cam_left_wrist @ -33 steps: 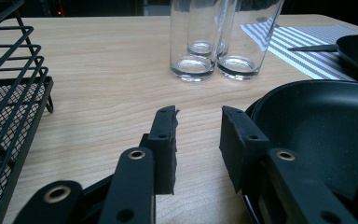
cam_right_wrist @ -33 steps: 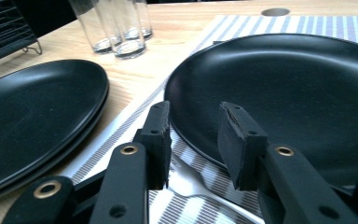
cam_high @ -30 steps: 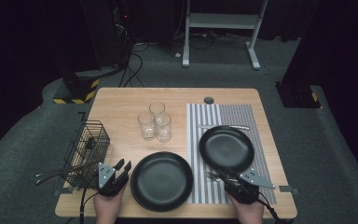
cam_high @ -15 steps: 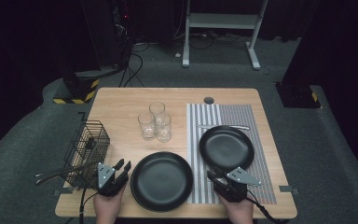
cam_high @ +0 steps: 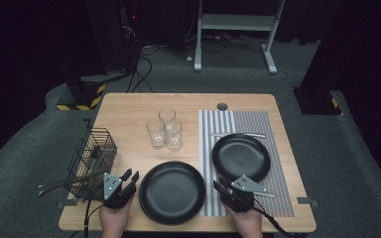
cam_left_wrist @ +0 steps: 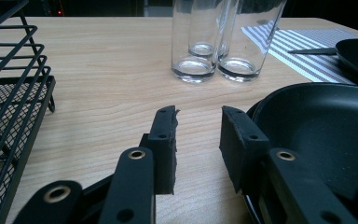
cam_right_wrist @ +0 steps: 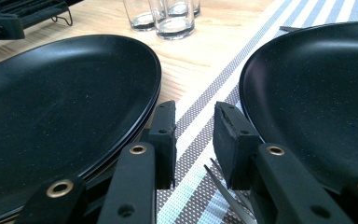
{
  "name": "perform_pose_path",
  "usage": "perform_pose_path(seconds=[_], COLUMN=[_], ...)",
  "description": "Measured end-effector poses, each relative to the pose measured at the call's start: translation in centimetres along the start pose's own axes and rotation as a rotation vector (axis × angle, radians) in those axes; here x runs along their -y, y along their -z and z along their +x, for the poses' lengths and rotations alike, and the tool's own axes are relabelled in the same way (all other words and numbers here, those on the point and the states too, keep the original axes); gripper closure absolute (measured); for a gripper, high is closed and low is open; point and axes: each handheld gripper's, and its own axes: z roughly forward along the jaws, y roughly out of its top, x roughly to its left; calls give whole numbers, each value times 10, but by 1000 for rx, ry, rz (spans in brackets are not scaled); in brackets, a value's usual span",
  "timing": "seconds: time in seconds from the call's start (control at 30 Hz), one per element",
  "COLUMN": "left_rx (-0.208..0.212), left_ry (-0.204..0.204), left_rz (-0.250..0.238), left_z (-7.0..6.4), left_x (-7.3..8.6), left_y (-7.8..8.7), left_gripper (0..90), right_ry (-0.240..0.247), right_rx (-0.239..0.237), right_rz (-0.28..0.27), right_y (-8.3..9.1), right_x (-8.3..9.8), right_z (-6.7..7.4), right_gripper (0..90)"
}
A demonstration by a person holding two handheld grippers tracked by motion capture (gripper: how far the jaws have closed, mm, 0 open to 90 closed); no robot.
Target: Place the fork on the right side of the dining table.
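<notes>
Two black plates lie at the table's near side: a stack point(cam_high: 172, 191) on bare wood and another plate point(cam_high: 240, 156) on the striped placemat point(cam_high: 278, 144). My left gripper point(cam_high: 130, 175) rests left of the stack, open, with only wood between its jaws point(cam_left_wrist: 198, 133). My right gripper point(cam_high: 219, 187) sits low on the placemat between the two plates point(cam_right_wrist: 193, 123). Its jaws have just been closing but stand apart, pressing on nothing. A fork's tines point(cam_right_wrist: 227, 193) lie on the mat beneath them, with the handle point(cam_high: 267, 194) trailing right.
A black wire basket point(cam_high: 93, 154) stands at the left edge with cutlery handles point(cam_high: 59, 183) poking out. Three clear glasses point(cam_high: 164, 131) cluster mid-table. A knife point(cam_high: 238, 134) lies behind the right plate. A round grommet point(cam_high: 222, 106) is near the far edge.
My right gripper has slid left along the placemat, off the fork's handle and toward the gap between the plates. The left gripper and everything else stayed put.
</notes>
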Motion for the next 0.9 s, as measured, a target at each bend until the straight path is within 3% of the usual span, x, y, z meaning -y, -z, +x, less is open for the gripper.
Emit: perform_pose_path(seconds=[0.9], left_rx=[0], left_ry=[2], left_rz=[2], left_z=[0], left_x=[0], left_y=[0], left_gripper=[662], right_ry=[-3], right_rx=[9], right_rz=[40], right_y=[-9], right_x=[0], right_z=[-2], right_gripper=[704])
